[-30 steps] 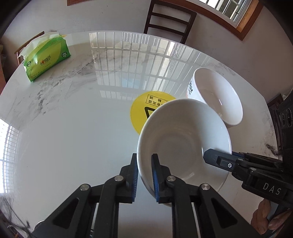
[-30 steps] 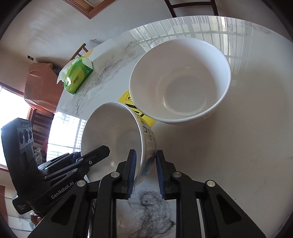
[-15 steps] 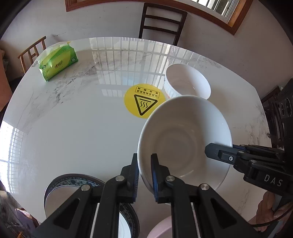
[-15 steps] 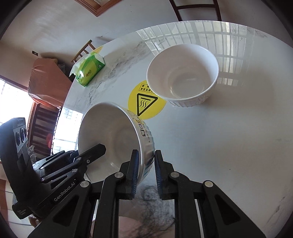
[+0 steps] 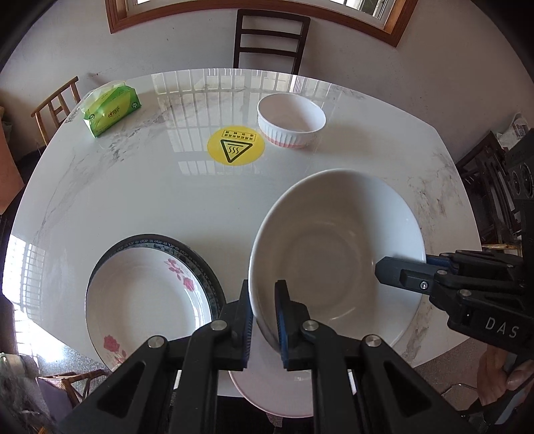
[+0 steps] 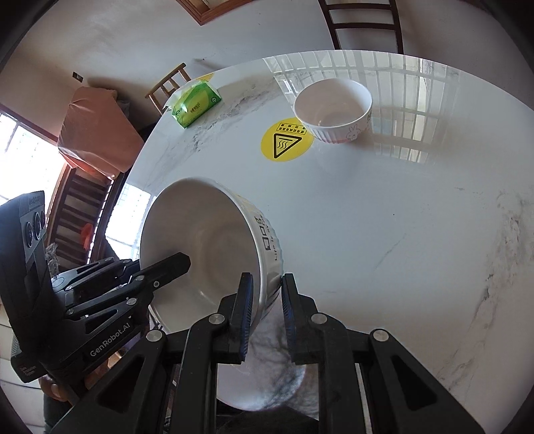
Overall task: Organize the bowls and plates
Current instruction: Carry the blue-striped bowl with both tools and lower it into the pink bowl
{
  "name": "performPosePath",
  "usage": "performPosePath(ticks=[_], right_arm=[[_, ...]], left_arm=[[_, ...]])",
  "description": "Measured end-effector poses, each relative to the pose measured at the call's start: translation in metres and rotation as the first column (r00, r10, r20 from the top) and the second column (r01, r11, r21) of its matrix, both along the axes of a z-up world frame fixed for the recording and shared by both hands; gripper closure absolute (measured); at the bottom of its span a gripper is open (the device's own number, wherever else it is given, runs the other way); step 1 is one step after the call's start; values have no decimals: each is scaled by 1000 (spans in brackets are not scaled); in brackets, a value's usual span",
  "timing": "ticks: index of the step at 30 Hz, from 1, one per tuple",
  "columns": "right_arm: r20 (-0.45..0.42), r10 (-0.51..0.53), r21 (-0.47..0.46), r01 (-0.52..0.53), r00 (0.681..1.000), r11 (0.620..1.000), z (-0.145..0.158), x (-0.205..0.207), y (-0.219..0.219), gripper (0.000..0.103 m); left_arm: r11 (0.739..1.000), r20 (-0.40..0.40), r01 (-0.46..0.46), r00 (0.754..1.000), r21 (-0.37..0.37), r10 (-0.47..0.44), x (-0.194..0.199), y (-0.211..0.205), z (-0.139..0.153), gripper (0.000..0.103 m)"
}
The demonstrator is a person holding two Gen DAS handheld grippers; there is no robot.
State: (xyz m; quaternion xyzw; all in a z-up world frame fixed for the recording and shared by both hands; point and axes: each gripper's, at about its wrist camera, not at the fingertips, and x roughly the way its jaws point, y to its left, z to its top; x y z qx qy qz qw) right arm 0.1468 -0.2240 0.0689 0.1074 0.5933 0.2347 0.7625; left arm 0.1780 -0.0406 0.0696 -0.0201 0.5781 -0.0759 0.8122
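Got both my left gripper (image 5: 262,312) and right gripper (image 6: 265,308) clamped on one big bowl (image 5: 333,247)'s rim; uneven pull could twist it loose onto the flowered plate (image 5: 147,300).

Likely a home dining room — marble table (image 5: 133,187), wooden chairs (image 5: 267,40), tissue pack (image 5: 111,108)

White marble table (image 5: 133,200), dark chair (image 5: 267,40), wood-framed window (image 5: 253,3), plaster wall (image 5: 173,50)

Two bowls: a large white bowl (image 5: 337,253) at 4 o'clock and a small ribbed bowl (image 5: 291,120) at 1 o'clock. Three plates: a flowered plate (image 5: 147,300) stacked on a dark-rimmed plate (image 5: 200,267) at 8 o'clock, and a plain plate (image 5: 267,384) at 6 o'clock. One tissue pack (image 5: 111,108), one yellow sticker (image 5: 236,149).
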Motion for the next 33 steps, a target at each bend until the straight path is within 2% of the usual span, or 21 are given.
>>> performPosePath(ticks=[11,22,33], right_arm=[[-32,-3,-20,2,999,1000,-10,-49,-5,86],[-50,3,-37,-5,999,999,-18,-74,1,86],[-63,-2,-49,-1,998,999,-28,-81,3,86]], left_arm=[[999,-34,25,999,27,-24,-49,-9,-12,90],[999,-64,28,998,36,-25,-65,-9,-23,90],[1000,-81,14,997,28,-12,-71,-6,-33,90]])
